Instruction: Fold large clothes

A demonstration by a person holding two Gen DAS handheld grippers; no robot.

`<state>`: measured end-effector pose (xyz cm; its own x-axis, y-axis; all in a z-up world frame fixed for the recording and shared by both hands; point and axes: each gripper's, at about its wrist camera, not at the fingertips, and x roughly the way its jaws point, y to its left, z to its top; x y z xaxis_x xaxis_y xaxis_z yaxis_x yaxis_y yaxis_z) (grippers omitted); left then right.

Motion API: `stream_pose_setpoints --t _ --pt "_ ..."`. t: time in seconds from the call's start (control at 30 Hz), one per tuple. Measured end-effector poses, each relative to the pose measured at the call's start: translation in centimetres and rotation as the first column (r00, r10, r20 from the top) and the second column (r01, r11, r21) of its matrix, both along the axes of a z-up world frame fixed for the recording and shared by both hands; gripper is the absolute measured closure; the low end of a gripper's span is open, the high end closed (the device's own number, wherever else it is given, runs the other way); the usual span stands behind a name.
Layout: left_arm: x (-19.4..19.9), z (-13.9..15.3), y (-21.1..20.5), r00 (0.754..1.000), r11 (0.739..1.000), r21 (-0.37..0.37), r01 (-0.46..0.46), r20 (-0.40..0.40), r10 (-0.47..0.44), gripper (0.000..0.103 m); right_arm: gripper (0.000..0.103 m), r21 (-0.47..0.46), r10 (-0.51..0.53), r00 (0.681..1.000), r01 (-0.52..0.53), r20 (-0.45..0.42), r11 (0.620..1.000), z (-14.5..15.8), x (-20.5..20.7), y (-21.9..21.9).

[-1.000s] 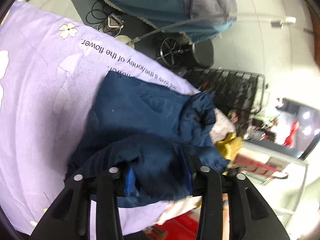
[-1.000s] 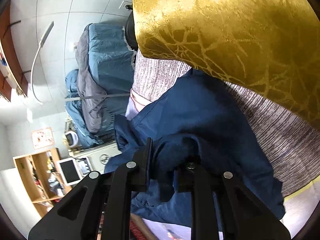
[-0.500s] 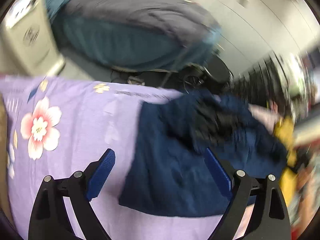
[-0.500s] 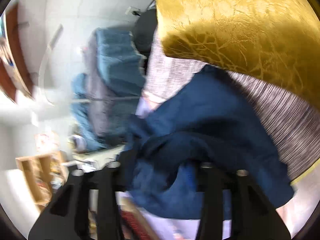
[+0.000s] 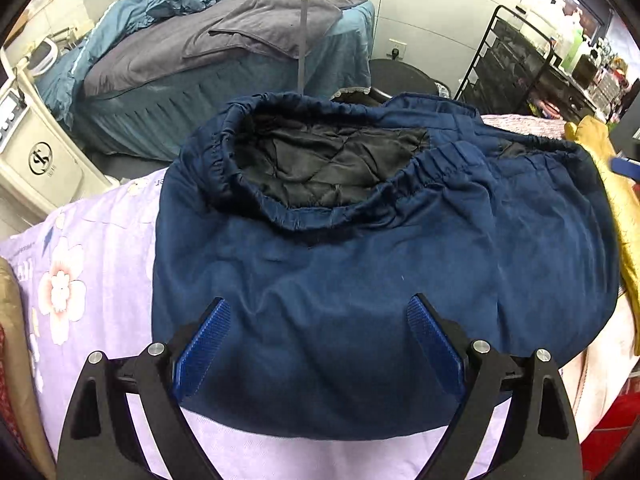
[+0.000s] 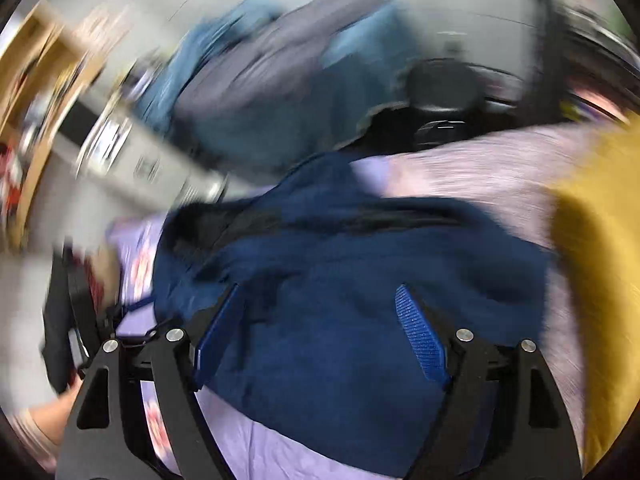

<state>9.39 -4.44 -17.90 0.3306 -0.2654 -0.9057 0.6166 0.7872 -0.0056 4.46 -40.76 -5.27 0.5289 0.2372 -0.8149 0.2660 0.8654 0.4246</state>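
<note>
Lilac floral sheeting (image 5: 92,264) covers the work surface, and both views look down on it over a navy garment (image 5: 360,280) lying in a broad bundle across it. Nearest the left wrist camera, the left gripper (image 5: 318,344) hangs just over the garment's near edge with its blue pads (image 5: 200,350) spread wide and nothing between them; the cloth lies loose beneath, not pinched. The right gripper (image 6: 320,332) shows through heavy blur, its jaws opening, the navy cloth under them but not visibly caught. So neither gripper carries the garment, which rests on its own on the sheet. Further out, its elastic waistband (image 5: 304,208) gapes open, showing black quilted lining (image 5: 328,168), which suggests padded trousers doubled over at least once. As a judgement, a fold has been laid down, but the bundle is lumpy, the waistband puckered and the edges uneven, so flattening and probably another fold remain. A yellow cloth (image 5: 616,200) and a pale knit piece sit at the garment's right edge, perhaps waiting their turn. Beyond the surface stand a bed under grey and teal covers (image 5: 224,52), a cream machine (image 5: 36,160) at left and a black wire rack (image 5: 516,60) at right.
</note>
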Motion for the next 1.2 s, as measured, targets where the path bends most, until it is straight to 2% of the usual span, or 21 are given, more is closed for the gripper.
stream_pose_setpoints --t 0.07,0.17,0.23,0.27,0.33,0.37,0.43,0.47,0.5,0.53,0.6,0.63,0.67,0.7,0.83,0.9,0.93,1.0,1.03,1.13,1.2 --pt "-0.6 0.0 0.4 1.000 1.000 0.017 -0.006 0.015 0.006 0.015 0.025 -0.053 0.138 0.990 -0.138 -0.011 0.989 -0.7 3.6 4.3" --pt "-1.3 0.1 2.0 1.000 0.999 0.037 -0.015 0.018 0.014 0.015 0.025 -0.255 0.377 0.924 -0.380 -0.063 0.889 -1.9 8.7 11.9" --pt "-1.9 0.2 3.3 1.000 0.999 0.050 -0.017 0.013 0.016 0.015 0.025 -0.401 0.522 0.844 -0.524 -0.126 0.751 -2.7 11.5 16.4" --pt "-2.1 0.1 4.1 1.000 0.998 0.060 -0.018 0.009 0.017 0.015 0.025 -0.468 0.587 0.791 -0.591 -0.174 0.657 -3.5 12.5 18.6" --pt "-2.5 0.0 5.8 0.999 0.997 0.074 -0.031 0.011 0.030 0.015 0.027 -0.516 0.650 0.716 -0.670 -0.255 0.534 -5.2 13.9 20.7" --pt "-2.7 -0.2 6.7 0.999 0.996 0.077 -0.041 0.007 0.041 0.015 0.036 -0.527 0.677 0.670 -0.711 -0.305 0.465 -6.5 14.4 21.9" --pt "-2.8 -0.4 8.0 0.998 0.995 0.080 -0.066 -0.004 0.067 0.015 0.066 -0.511 0.689 0.611 -0.766 -0.390 0.390 -8.6 14.9 22.9" --pt "-2.8 -0.6 8.6 0.997 0.993 0.082 -0.081 -0.014 0.082 0.015 0.096 -0.496 0.683 0.577 -0.796 -0.448 0.347 -9.9 15.2 23.3" --pt "-2.8 -0.7 9.1 0.996 0.993 0.083 -0.089 -0.021 0.091 0.015 0.097 -0.487 0.686 0.564 -0.806 -0.459 0.336 -10.3 15.3 23.3" --pt "-2.8 -0.8 9.6 0.994 0.992 0.082 -0.100 -0.029 0.102 0.015 0.097 -0.504 0.683 0.585 -0.788 -0.437 0.353 -9.9 15.8 22.9" --pt "-2.8 -0.8 10.2 0.993 0.991 0.069 -0.114 -0.026 0.116 0.015 0.098 -0.517 0.598 0.726 -0.675 -0.339 0.526 -8.3 18.0 20.1" --pt "-2.7 -0.7 10.3 0.993 0.991 0.062 -0.117 -0.024 0.119 0.015 0.098 -0.466 0.525 0.804 -0.591 -0.279 0.658 -7.6 19.5 17.8" --pt "-2.6 -0.6 10.3 0.992 0.991 0.053 -0.120 -0.022 0.121 0.015 0.098 -0.418 0.441 0.862 -0.507 -0.251 0.754 -7.4 20.5 15.5" --pt "-2.4 -0.6 10.0 0.992 0.992 0.041 -0.123 -0.018 0.124 0.015 0.099 -0.396 0.353 0.896 -0.437 -0.270 0.808 -8.2 21.5 13.7" --pt "-1.8 -0.4 7.1 0.997 0.997 0.015 -0.081 0.006 0.081 0.015 0.098 -0.434 0.348 0.869 -0.481 -0.351 0.762 -11.4 22.1 14.6" --pt "-1.7 -0.3 5.2 0.998 0.999 0.016 -0.046 0.038 0.045 0.015 0.087 -0.414 0.314 0.896 -0.427 -0.314 0.804 -11.2 21.7 14.5" --pt "-1.5 -0.6 4.0 0.999 0.999 0.033 -0.026 0.046 0.024 0.015 0.080 -0.400 0.264 0.928 -0.354 -0.265 0.845 -10.1 21.1 13.6" --pt "-1.1 -1.1 2.2 0.998 0.999 0.053 -0.003 0.057 0.000 0.015 0.023 -0.354 0.168 0.975 -0.210 -0.147 0.911 -7.7 19.3 11.8" --pt "-1.0 -1.2 1.4 0.998 0.998 0.060 0.000 0.067 -0.004 0.015 0.016 -0.328 0.095 0.993 -0.111 -0.067 0.938 -6.0 17.8 10.3" --pt "-0.9 -0.9 0.0 0.998 1.000 0.028 0.001 0.067 -0.003 0.015 0.015 -0.238 0.026 0.999 -0.014 0.046 0.971 -2.7 12.7 7.7" --pt "-1.1 -1.0 -0.8 0.998 1.000 0.019 0.013 0.065 -0.014 0.015 0.015 -0.273 0.039 0.999 -0.028 0.033 0.962 -2.2 9.0 7.4"
